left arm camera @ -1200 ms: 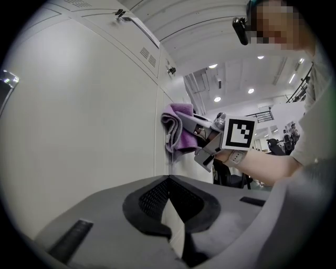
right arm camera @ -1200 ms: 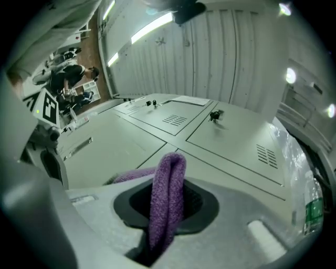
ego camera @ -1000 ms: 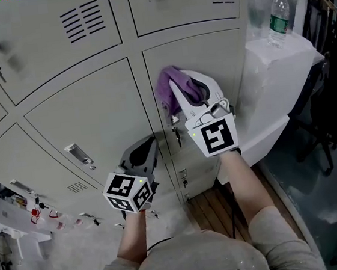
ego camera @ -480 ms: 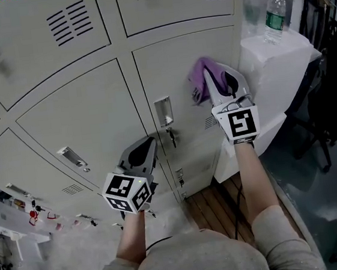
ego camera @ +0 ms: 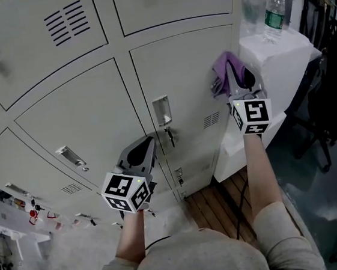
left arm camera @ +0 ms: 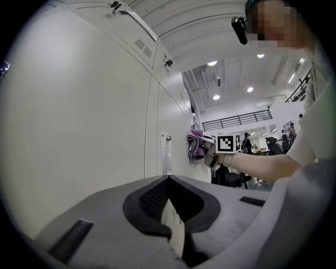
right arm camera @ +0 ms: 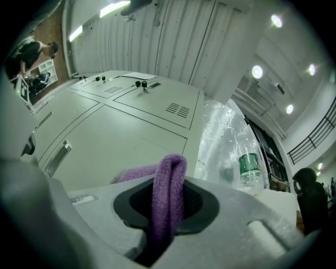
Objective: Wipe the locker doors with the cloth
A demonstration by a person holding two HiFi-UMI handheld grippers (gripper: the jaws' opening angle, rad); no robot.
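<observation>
A purple cloth (ego camera: 224, 70) is pressed against the right part of a pale grey locker door (ego camera: 185, 69), with my right gripper (ego camera: 235, 81) shut on it. In the right gripper view the cloth (right arm camera: 168, 197) stands folded between the jaws, the door (right arm camera: 121, 136) behind it. My left gripper (ego camera: 142, 155) hangs lower, near the door below, jaws shut and holding nothing. The left gripper view shows the shut jaws (left arm camera: 170, 220) along the door face, with the cloth (left arm camera: 196, 144) and the right gripper's marker cube (left arm camera: 226, 143) farther along.
A handle with a key (ego camera: 164, 117) sits at the door's left edge. A white cabinet (ego camera: 275, 58) with a water bottle (ego camera: 276, 10) stands right of the lockers. Wooden floor boards (ego camera: 222, 207) lie below. More handles (ego camera: 69, 156) and vents (ego camera: 71, 21) mark neighbouring doors.
My right gripper has slid the purple cloth rightward across the door, from beside the handle to the door's right edge. The left gripper has stayed put.
</observation>
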